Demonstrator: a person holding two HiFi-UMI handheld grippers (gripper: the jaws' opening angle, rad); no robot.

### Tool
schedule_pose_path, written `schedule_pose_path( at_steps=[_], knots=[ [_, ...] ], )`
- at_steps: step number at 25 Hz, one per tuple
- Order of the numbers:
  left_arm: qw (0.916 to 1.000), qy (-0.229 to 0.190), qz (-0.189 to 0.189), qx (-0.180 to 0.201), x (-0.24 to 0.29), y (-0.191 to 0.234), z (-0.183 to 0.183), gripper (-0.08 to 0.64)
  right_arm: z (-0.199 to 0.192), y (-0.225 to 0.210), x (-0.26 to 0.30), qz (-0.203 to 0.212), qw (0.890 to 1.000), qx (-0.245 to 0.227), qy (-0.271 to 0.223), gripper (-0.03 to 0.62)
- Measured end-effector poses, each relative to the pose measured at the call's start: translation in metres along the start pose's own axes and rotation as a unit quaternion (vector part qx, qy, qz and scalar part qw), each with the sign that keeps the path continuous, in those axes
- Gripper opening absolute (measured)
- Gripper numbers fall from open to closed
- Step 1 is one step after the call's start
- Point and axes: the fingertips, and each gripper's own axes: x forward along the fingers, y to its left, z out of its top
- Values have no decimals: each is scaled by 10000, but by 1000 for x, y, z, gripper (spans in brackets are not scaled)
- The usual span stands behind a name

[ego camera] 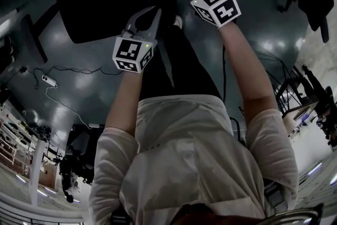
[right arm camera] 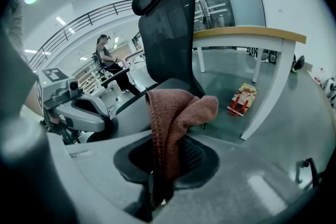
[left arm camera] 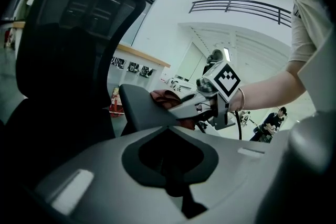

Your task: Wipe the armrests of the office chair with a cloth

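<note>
Reddish-brown cloth [right arm camera: 176, 113] is clamped in the right tool [right arm camera: 160, 178], its folds draped forward over the jaws. In the left gripper view the cloth lies on the dark armrest [left arm camera: 137, 108] of the black mesh-backed office chair [left arm camera: 63, 44], with the right tool against it. Left tool [left arm camera: 176, 186]: jaws together, nothing between them, armrest ahead and not touched. Head view: both tools near each other over the grey floor [ego camera: 79, 76].
</note>
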Motion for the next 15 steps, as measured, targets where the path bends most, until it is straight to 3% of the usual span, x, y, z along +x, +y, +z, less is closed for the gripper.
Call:
schedule_pose_path(
  at_steps=[8, 15],
  knots=[
    [9987, -252, 328, -292, -18, -8, -16, 15, -37, 44, -12, 178, 9991, -302, 255, 51],
    [9983, -365, 274, -367, -27, -16, -25, 15, -68, 87, -22, 294, 9989, 48, 351, 51]
  ],
)
